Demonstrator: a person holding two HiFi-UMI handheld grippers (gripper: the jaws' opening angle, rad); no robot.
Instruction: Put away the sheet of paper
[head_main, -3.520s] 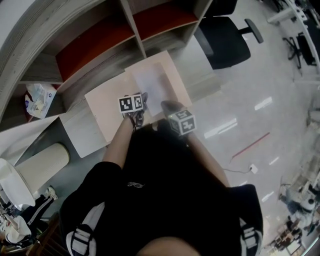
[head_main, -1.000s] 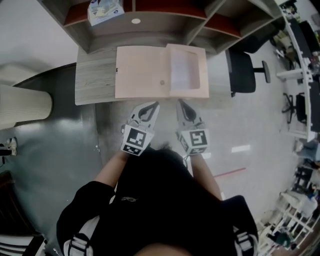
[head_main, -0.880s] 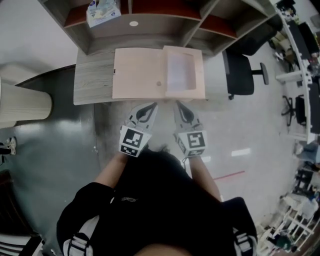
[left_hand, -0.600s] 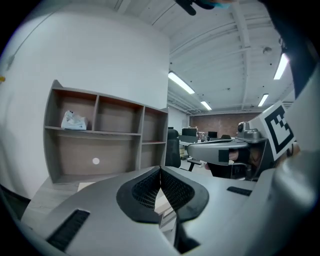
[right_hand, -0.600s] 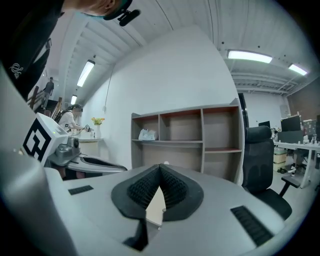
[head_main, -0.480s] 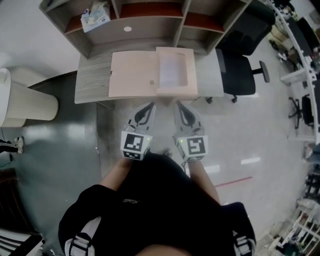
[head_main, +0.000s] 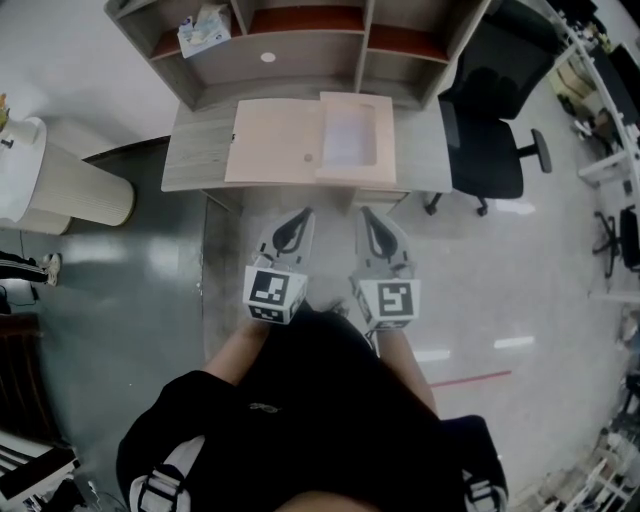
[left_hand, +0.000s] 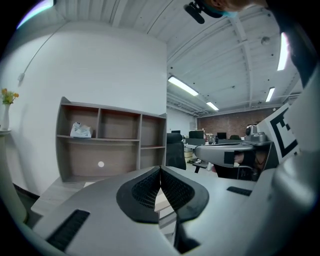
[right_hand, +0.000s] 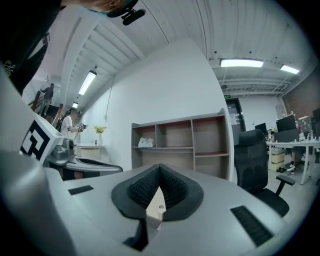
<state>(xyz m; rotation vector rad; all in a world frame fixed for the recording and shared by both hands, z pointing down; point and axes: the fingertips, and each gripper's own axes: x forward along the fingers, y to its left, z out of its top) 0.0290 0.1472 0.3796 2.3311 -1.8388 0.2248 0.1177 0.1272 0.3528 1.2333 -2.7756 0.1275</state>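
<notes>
View from above of an office with a glossy grey floor (head_main: 520, 260) that turns darker and greenish to the left of the table. A grey wood-grain table (head_main: 195, 150) stands at the top centre. An open shelf unit (head_main: 300, 50) with several compartments, some of them red-brown inside, rises along the table's far edge. A black office chair (head_main: 490, 130) stands just to the right of the table. A cream ribbed cylinder (head_main: 85, 190) stands on the floor to the left of the table. On the table, from its middle toward its right end, lies a flat box (head_main: 275, 140) of pale wood, opened out into two panels side by side. The sheet of paper (head_main: 350, 135) lies flat in the shallow recess of the right panel. A person in a black top stands on the near side of the table. They hold the left gripper (head_main: 296, 222) and the right gripper (head_main: 370, 222) side by side above the floor, pointed at the table and apart from it. Both grippers have their jaws pressed together with nothing between them. A small pale packet (head_main: 203, 30) sits in a left compartment of the shelf unit above the table.
</notes>
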